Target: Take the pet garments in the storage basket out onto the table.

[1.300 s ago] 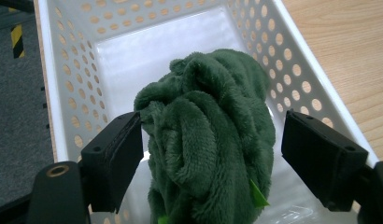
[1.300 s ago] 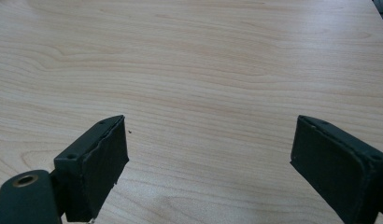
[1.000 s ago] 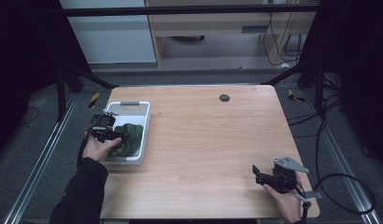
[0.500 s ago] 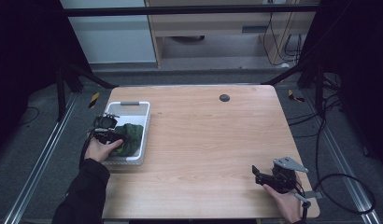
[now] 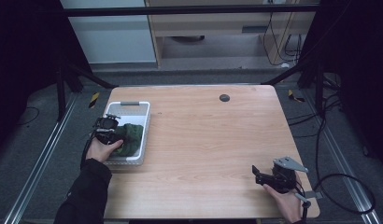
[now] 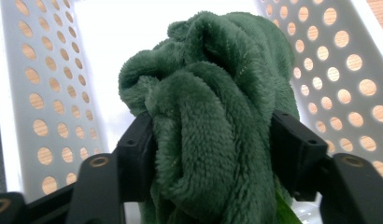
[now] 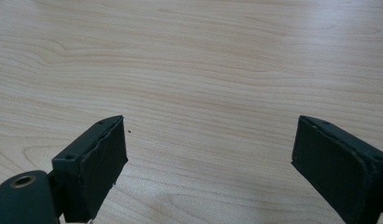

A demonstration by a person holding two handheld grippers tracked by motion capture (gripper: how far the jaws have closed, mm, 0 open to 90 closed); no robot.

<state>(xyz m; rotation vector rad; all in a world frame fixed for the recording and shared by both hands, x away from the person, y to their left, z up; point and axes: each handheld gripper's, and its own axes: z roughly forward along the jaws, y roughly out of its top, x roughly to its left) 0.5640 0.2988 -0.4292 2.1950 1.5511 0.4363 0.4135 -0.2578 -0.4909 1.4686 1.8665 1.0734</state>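
Green fleece cloth [image 6: 213, 116] sits bunched in the white perforated basket [image 5: 133, 108] at the bench's [image 5: 208, 140] left edge, clamped between the left tongs [image 5: 116, 135]. Right tongs [image 5: 257, 173] gape wide over bare wood.

A square light-wood table [image 5: 213, 140] with a small round dark grommet [image 5: 224, 97] near its far edge stands on grey carpeted floor [image 5: 35, 140]. Metal rails [image 5: 38, 158] run along the floor on both sides. Beyond the table stands a pale wooden cabinet [image 5: 217, 28] beside a light blue-white panel [image 5: 110, 35]. Black cables [image 5: 339, 186] trail across the floor at the right. Dark curtains [image 5: 21, 56] flank the scene.
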